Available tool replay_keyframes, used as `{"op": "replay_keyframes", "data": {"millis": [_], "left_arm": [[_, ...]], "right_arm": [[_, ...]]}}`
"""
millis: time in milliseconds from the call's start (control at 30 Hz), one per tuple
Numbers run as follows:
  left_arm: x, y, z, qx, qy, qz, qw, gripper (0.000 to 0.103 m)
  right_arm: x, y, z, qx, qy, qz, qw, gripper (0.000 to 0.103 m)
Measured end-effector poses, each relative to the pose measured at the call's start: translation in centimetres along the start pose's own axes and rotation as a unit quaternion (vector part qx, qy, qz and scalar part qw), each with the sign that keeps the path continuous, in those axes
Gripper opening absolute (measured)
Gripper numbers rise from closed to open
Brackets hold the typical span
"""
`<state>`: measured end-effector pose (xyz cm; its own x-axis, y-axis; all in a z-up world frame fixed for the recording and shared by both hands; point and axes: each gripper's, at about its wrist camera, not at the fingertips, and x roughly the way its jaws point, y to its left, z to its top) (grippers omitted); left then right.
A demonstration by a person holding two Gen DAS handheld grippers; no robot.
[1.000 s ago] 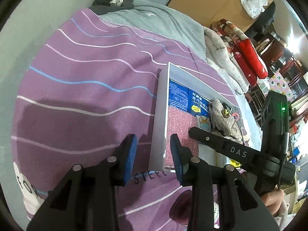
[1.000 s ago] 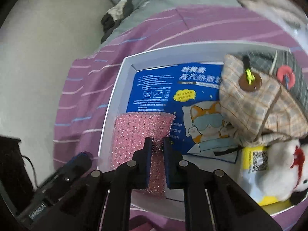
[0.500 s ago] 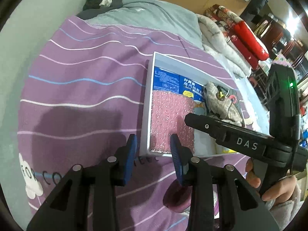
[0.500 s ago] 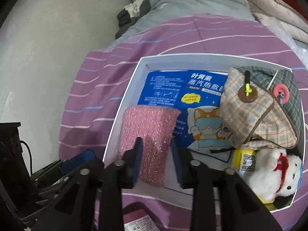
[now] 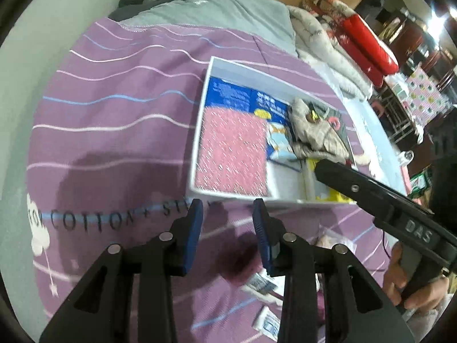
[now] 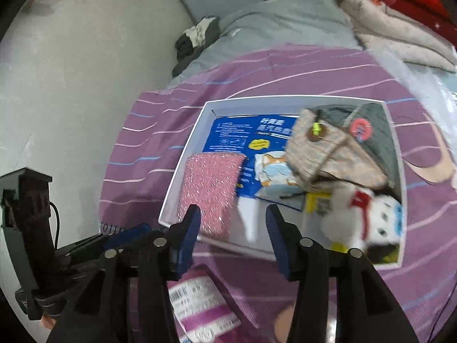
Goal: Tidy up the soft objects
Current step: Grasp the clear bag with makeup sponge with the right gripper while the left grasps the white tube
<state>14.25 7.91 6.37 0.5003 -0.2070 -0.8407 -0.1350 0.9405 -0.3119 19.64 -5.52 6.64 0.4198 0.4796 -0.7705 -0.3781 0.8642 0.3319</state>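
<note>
A white box (image 6: 185,168) (image 5: 200,131) lies on the purple striped bedspread. In it lie a pink sparkly cloth (image 6: 210,194) (image 5: 232,154) at the left, a blue packet (image 6: 242,140), a plaid fabric pouch (image 6: 328,151) (image 5: 317,134) and a white plush toy (image 6: 368,217). My right gripper (image 6: 232,223) is open and empty, just above the box's near edge by the pink cloth. My left gripper (image 5: 227,214) is open and empty, in front of the box's near left corner.
A pink-and-white packet (image 6: 200,300) lies on the bedspread under the right gripper. Small packets (image 5: 265,283) lie near the left gripper. A grey blanket (image 5: 222,8), dark clothes (image 6: 197,40) and red and white quilts (image 5: 342,37) lie beyond the box.
My right gripper opened, let go of the pink cloth in the box and drew back. My left gripper drew back from the box, still open.
</note>
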Motion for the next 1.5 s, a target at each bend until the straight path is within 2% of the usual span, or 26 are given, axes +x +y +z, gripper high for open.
{"op": "replay_keyframes", "data": {"millis": [100, 167, 233, 333, 400, 467, 533, 633, 700, 867, 1000, 1067, 1200, 1267, 1300, 1400, 1500], "left_arm": [[-0.8, -1.1, -0.8, 0.006, 0.002, 0.014, 0.9999, 0.038], [-1.7, -1.8, -1.6, 0.012, 0.002, 0.016, 0.9998, 0.038], [-2.6, -2.2, -2.4, 0.014, -0.006, 0.001, 0.9999, 0.038], [-4.5, -2.7, -3.8, 0.007, -0.040, -0.013, 0.9991, 0.038], [-5.7, -3.1, -5.0, 0.002, -0.065, -0.002, 0.9979, 0.038], [-6.4, -3.5, -5.9, 0.002, -0.080, 0.018, 0.9967, 0.038], [-6.6, -4.0, -7.0, 0.012, -0.079, 0.028, 0.9964, 0.038], [-6.0, -4.5, -8.2, 0.014, -0.047, 0.002, 0.9988, 0.038], [-5.7, -4.7, -9.0, 0.004, -0.045, -0.001, 0.9990, 0.038], [-5.1, -5.7, -10.1, 0.017, -0.054, 0.060, 0.9966, 0.037], [-4.2, -6.7, -11.0, 0.059, -0.056, 0.102, 0.9914, 0.038], [-3.8, -6.8, -11.5, 0.071, -0.054, 0.109, 0.9900, 0.038], [-2.8, -6.5, -11.9, 0.072, -0.042, 0.109, 0.9906, 0.038], [-2.4, -6.3, -12.0, 0.067, -0.037, 0.108, 0.9911, 0.038], [-2.2, -6.3, -12.0, 0.067, -0.035, 0.107, 0.9914, 0.038], [-1.8, -6.4, -12.3, 0.066, -0.029, 0.098, 0.9925, 0.038], [-1.2, -6.1, -12.5, 0.058, -0.022, 0.078, 0.9950, 0.038]], "right_arm": [[-2.0, 0.3, -1.0, -0.016, -0.016, -0.010, 1.000, 0.050], [-3.6, 0.6, -1.7, -0.034, -0.034, -0.022, 0.999, 0.061], [-5.7, 1.2, -2.5, -0.067, -0.068, -0.039, 0.995, 0.070], [-8.3, 2.4, -3.9, -0.121, -0.117, -0.067, 0.983, 0.082], [-9.3, 2.6, -5.1, -0.130, -0.136, -0.088, 0.978, 0.083], [-9.9, 2.0, -6.5, -0.107, -0.159, -0.119, 0.974, 0.083], [-9.7, 1.1, -7.6, -0.090, -0.137, -0.129, 0.978, 0.083], [-9.0, -0.1, -8.9, -0.075, -0.114, -0.127, 0.982, 0.083], [-8.5, -1.2, -9.5, -0.060, -0.096, -0.128, 0.985, 0.083], [-7.6, -4.7, -11.0, 0.024, -0.075, -0.091, 0.993, 0.083], [-6.0, -6.8, -12.6, 0.076, -0.060, -0.109, 0.989, 0.083], [-5.1, -7.9, -13.0, 0.098, -0.045, -0.097, 0.989, 0.083], [-3.9, -9.1, -13.3, 0.131, -0.026, -0.079, 0.988, 0.087], [-3.4, -9.0, -13.4, 0.130, -0.024, -0.065, 0.989, 0.101], [-3.1, -8.9, -13.4, 0.126, -0.021, -0.055, 0.990, 0.103], [-2.6, -8.8, -13.4, 0.123, -0.011, -0.058, 0.991, 0.103], [-2.8, -9.1, -13.5, 0.132, -0.018, -0.045, 0.990, 0.103]]}}
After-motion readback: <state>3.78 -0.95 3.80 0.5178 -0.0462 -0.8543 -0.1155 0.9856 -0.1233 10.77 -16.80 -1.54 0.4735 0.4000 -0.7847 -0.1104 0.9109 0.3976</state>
